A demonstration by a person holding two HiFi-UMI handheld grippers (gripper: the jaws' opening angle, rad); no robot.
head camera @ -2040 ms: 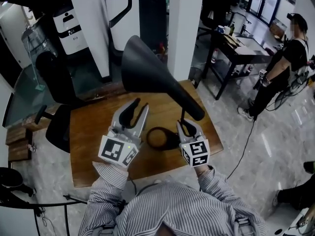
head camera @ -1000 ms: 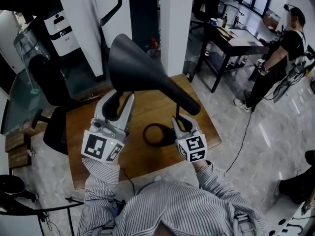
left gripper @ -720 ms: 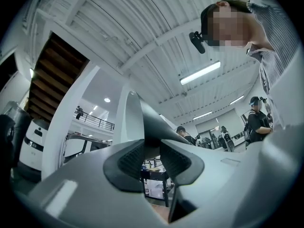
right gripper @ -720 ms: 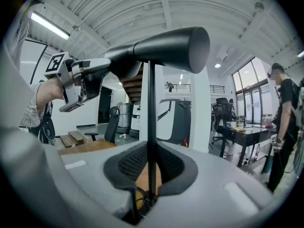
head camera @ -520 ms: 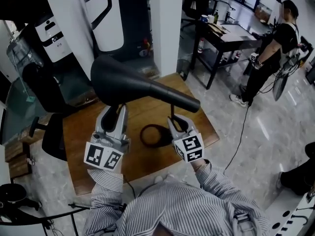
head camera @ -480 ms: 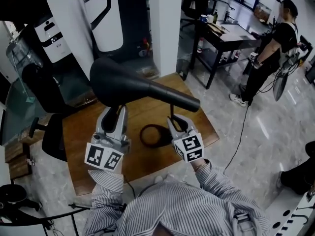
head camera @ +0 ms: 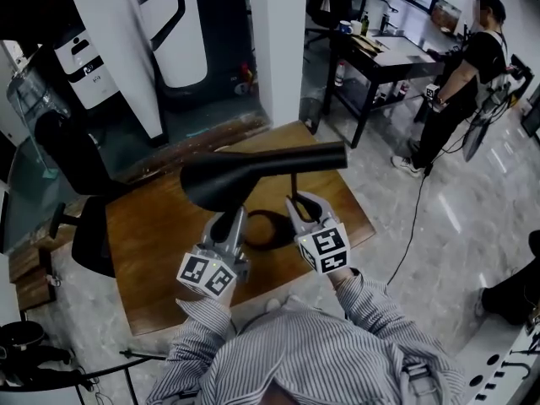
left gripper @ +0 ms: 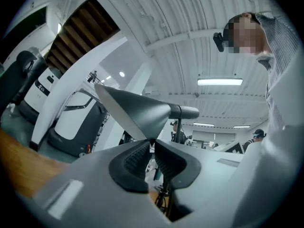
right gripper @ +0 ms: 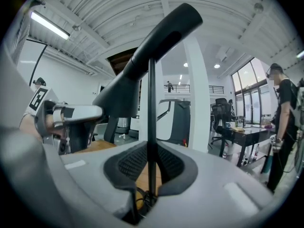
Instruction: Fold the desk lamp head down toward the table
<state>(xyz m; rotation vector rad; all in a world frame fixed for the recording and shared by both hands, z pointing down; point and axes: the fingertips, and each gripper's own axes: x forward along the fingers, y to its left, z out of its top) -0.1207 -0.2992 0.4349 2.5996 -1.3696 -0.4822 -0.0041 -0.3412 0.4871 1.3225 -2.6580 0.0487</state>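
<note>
A black desk lamp stands on the wooden table (head camera: pixel 160 243). Its cone-shaped head (head camera: pixel 221 184) lies about level, wide mouth to the left, above the ring base (head camera: pixel 268 234). My left gripper (head camera: pixel 229 218) is under the cone's mouth. Its jaws are closing, and in the left gripper view the pads (left gripper: pixel 137 156) pinch the lower rim of the lamp head (left gripper: pixel 142 115). My right gripper (head camera: pixel 302 205) is shut on the thin upright pole (head camera: pixel 293 184). In the right gripper view the pole (right gripper: pixel 151 103) runs up between the pads to the lamp head (right gripper: pixel 142 65).
A black office chair (head camera: pixel 76 167) stands at the table's left edge. A white pillar (head camera: pixel 278 40) rises behind the table. To the right are a dark desk (head camera: pixel 380 57), a standing person (head camera: pixel 472 57) and a cable (head camera: pixel 413 226) on the floor.
The lamp head has swung down from a raised tilt to about level. My left gripper came down and rolled with it. The right gripper stayed on the pole.
</note>
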